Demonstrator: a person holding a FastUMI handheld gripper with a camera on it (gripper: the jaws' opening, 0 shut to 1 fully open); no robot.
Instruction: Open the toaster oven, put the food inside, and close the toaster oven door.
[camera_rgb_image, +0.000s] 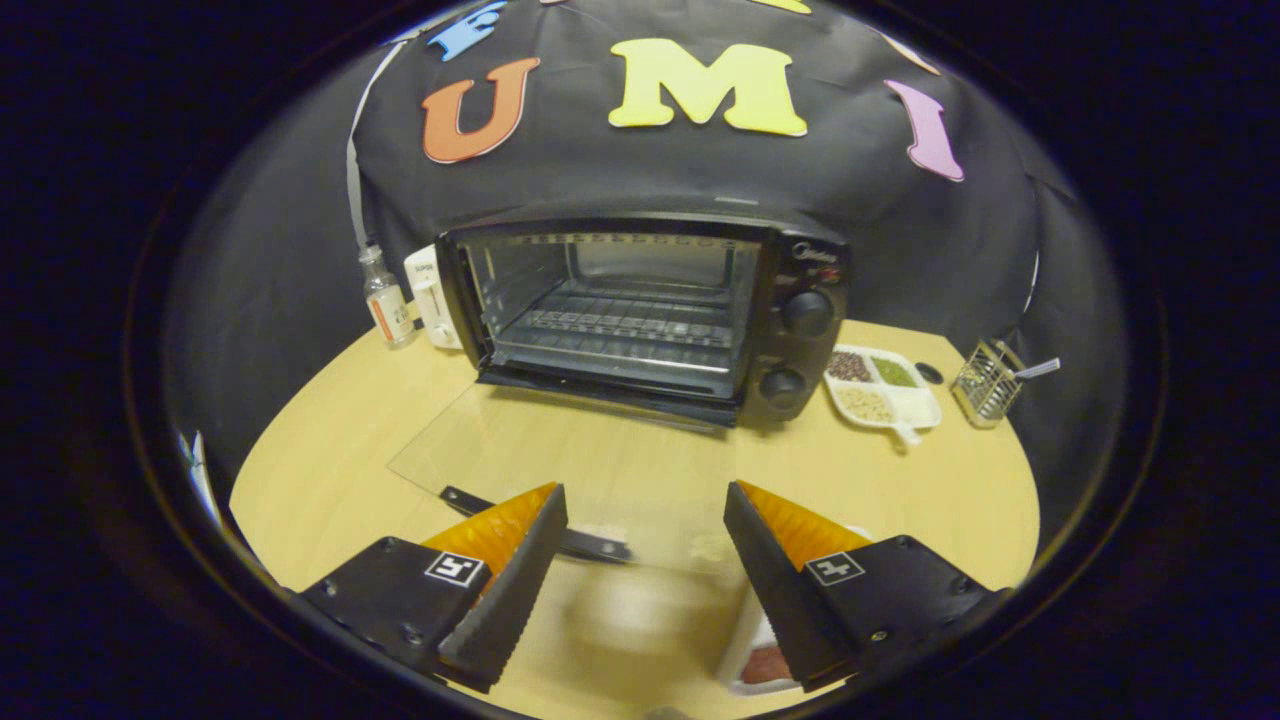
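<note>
1. Oven (640, 310) door (560, 470) is down flat, just ahead of the tongs (645, 545).
2. Tongs released, gripping nothing.
3. Food (765, 665) sits under the right finger; drop straight, grip its tray rim squarely.

Toaster oven (645, 315) at tabletop (330, 450) back edge, cavity open w/ bare rack. Glass door (560, 470) folded flat on table, handle (590, 545) between the spread fingers of gripper (645, 505), nothing gripped. Bottle (385, 300) + white appliance (432, 298) crowd oven's left; divided tray (885, 390) + wire basket (985, 385) block back-right corner. Food dish (755, 665) under right finger.
</note>
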